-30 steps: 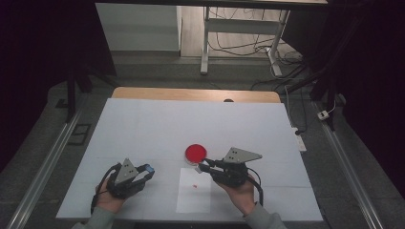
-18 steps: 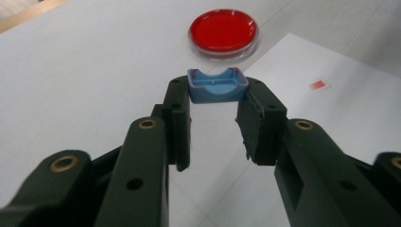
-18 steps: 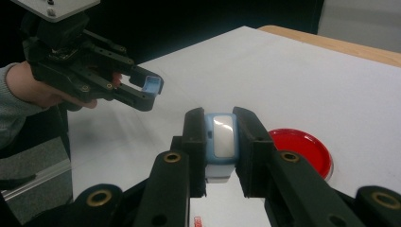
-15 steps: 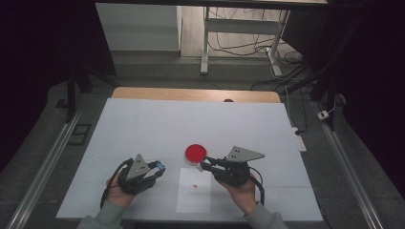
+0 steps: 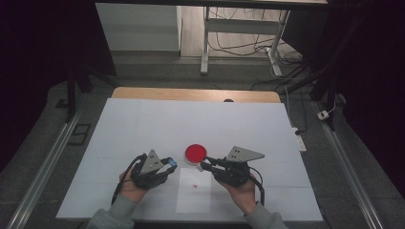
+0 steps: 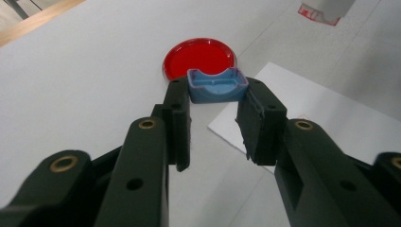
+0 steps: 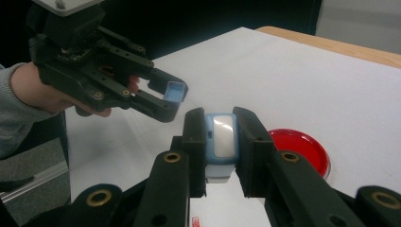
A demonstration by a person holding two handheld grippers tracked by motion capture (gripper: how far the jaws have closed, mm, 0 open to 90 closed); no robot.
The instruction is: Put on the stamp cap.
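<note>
My left gripper (image 6: 215, 101) pinches the blue cap (image 6: 217, 85) at its tips; right gripper (image 7: 222, 130) clamps the pale blue body (image 7: 221, 142) upright. Cap sits just left of the body over the paper sheet (image 5: 193, 191) — red dish (image 5: 196, 152) beyond. Judging I close L→R.
</note>
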